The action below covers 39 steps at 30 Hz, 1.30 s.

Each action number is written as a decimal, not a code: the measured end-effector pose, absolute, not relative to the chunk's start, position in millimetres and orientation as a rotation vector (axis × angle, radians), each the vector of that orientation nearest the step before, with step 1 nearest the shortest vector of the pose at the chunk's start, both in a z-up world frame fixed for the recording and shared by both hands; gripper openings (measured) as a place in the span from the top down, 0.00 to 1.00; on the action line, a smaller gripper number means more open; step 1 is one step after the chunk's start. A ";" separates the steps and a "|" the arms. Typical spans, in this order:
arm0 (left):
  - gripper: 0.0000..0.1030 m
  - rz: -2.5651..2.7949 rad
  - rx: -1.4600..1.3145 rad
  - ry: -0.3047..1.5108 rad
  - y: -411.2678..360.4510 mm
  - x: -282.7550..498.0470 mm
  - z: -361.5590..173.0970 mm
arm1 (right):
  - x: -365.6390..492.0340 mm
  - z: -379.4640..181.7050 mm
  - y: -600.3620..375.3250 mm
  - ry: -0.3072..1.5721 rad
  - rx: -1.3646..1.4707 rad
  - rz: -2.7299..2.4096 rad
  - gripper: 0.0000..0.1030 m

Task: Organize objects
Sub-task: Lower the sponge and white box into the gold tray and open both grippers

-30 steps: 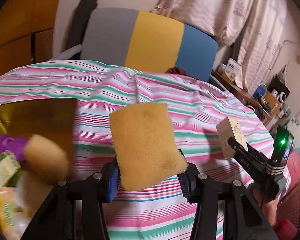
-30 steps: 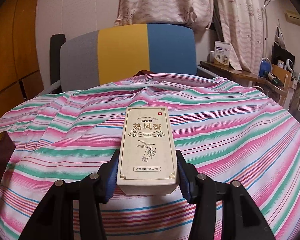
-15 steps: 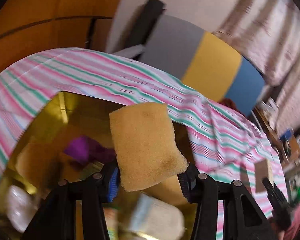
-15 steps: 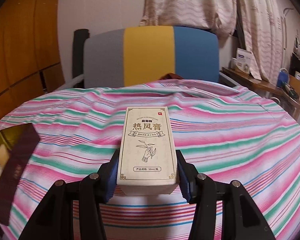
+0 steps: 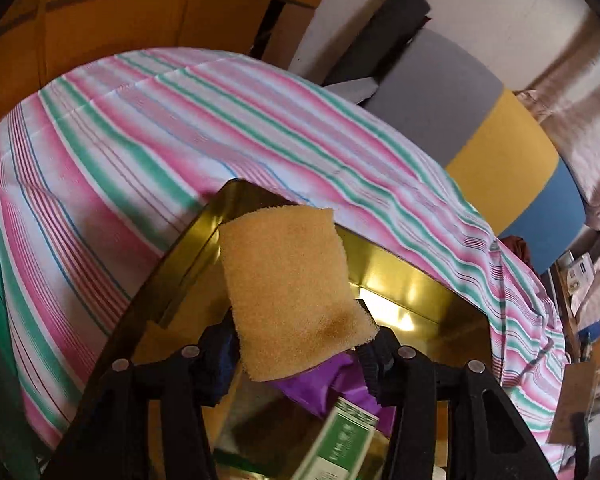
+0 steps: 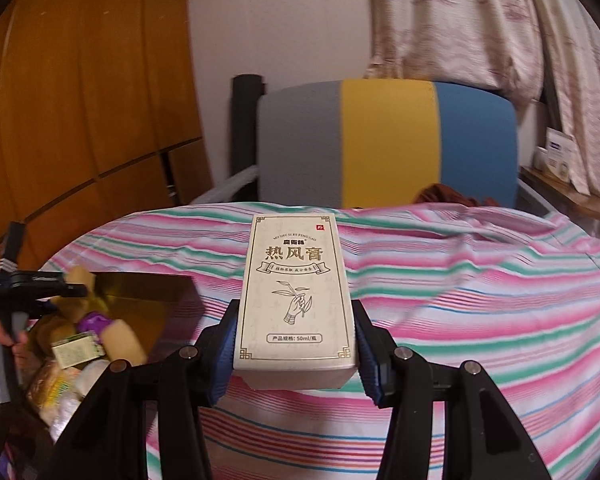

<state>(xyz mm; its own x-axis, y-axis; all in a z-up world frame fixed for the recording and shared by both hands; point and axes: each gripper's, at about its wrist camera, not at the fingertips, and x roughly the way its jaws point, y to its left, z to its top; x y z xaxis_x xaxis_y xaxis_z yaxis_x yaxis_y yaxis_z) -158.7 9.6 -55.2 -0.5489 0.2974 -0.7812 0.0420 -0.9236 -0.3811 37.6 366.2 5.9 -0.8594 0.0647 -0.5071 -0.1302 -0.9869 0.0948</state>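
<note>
**A:** Since a second ago the left gripper [image 5: 300,354] has swung from above the striped cloth to above the gold-lined open box [image 5: 400,280], carrying the yellow rectangular sponge [image 5: 288,292] with it. The right gripper [image 6: 294,356] has barely changed its hold.

**B:** How do the fingers stand?

**A:** Both pairs are pinching. The left fingers [image 5: 220,356] squeeze the sponge's lower end, so most of it juts forward at 12 o'clock, over the box. The right fingers [image 6: 366,354] clamp the cream cardboard carton with gold lettering [image 6: 296,296] near its base, label up, above the pink-and-green striped cloth [image 6: 480,300] on the bench.

**B:** Why hold them that way?

**A:** Probably a low pinch leaves the free end to go in first.

**B:** Room to move?

**A:** Tight inside. A purple item [image 5: 320,380] and a green-and-white packet [image 5: 340,440] sit just below the sponge at 6 o'clock; the bare gold wall lies between 12 and 2 o'clock. From the right wrist, the box is at 9 o'clock, already heaped, with the other gripper beside it. The cloth from 12 to 3 o'clock looks open.
</note>
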 end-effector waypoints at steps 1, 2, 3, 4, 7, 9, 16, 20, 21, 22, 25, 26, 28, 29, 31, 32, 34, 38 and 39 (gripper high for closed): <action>0.45 2.585 -1.417 -0.554 9.2 -159.8 -55.9 | 33.2 7.1 360.1 0.182 -0.799 2.944 0.50; 0.40 2.580 -1.420 -0.578 6.9 -161.1 -57.4 | 30.1 8.9 354.2 0.177 -0.808 2.961 0.50; 0.27 2.579 -1.417 -0.587 7.1 -161.0 -56.8 | 28.6 10.3 350.1 0.172 -0.812 2.974 0.50; 0.15 2.586 -1.412 -0.588 6.8 -160.8 -56.3 | 26.0 12.4 344.3 0.164 -0.818 2.991 0.50; 0.09 2.622 -1.352 -0.578 5.8 -150.3 -48.2 | 18.5 17.9 325.3 0.123 -0.846 3.054 0.50; 0.04 2.621 -1.323 -0.550 8.5 -141.2 -43.7 | 14.1 19.9 314.3 0.091 -0.874 3.092 0.50; 0.00 2.702 -1.157 -0.414 7.5 -84.3 -27.7 | -23.8 19.7 262.4 -0.224 -1.037 3.223 0.50; 0.00 2.712 -1.101 -0.306 6.7 -58.2 -22.1 | -51.3 13.9 237.4 -0.415 -1.121 3.263 0.50; 0.00 2.712 -1.093 -0.294 5.3 -52.5 -20.8 | -58.5 12.3 234.2 -0.447 -1.139 3.261 0.50; 0.00 2.712 -1.089 -0.292 3.4 -49.8 -19.4 | -69.0 9.5 227.8 -0.503 -1.170 3.252 0.50; 0.00 2.702 -1.082 -0.309 -0.3 -41.2 -18.6 | -92.9 4.6 214.6 -0.623 -1.239 3.248 0.50; 0.00 2.704 -1.091 -0.312 -1.7 -39.2 -18.5 | -98.1 3.1 211.3 -0.655 -1.259 3.250 0.50; 0.00 2.712 -1.117 -0.301 -2.6 -37.3 -18.8 | -108.5 0.6 201.3 -0.719 -1.307 3.256 0.50; 0.00 2.720 -1.124 -0.300 -3.8 -35.7 -18.7 | -113.0 -0.5 197.3 -0.738 -1.333 3.262 0.50; 0.00 2.716 -1.140 -0.299 -5.2 -31.9 -19.5 | -119.3 -3.8 188.2 -0.773 -1.371 3.267 0.50; 0.00 2.709 -1.155 -0.289 -4.9 -31.0 -20.6 | -123.3 -6.7 184.0 -0.799 -1.401 3.260 0.50; 0.00 2.712 -1.166 -0.274 -3.6 -28.9 -22.3 | -129.9 -13.9 177.9 -0.833 -1.472 3.239 0.50; 0.00 2.704 -1.181 -0.256 -0.8 -24.3 -26.4 | -138.3 -25.7 172.8 -0.885 -1.530 3.174 0.49; 0.00 2.704 -1.188 -0.253 0.1 -23.5 -27.7 | -139.1 -27.9 172.5 -0.897 -1.526 3.158 0.49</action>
<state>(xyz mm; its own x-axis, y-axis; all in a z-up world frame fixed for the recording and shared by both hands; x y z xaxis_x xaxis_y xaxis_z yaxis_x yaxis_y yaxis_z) -23.5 0.1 -27.7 -0.6658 0.2287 -0.7102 -0.0932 -0.9699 -0.2250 -139.1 172.5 -27.9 -0.5523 -0.2048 -0.8081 0.5989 -0.7718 -0.2137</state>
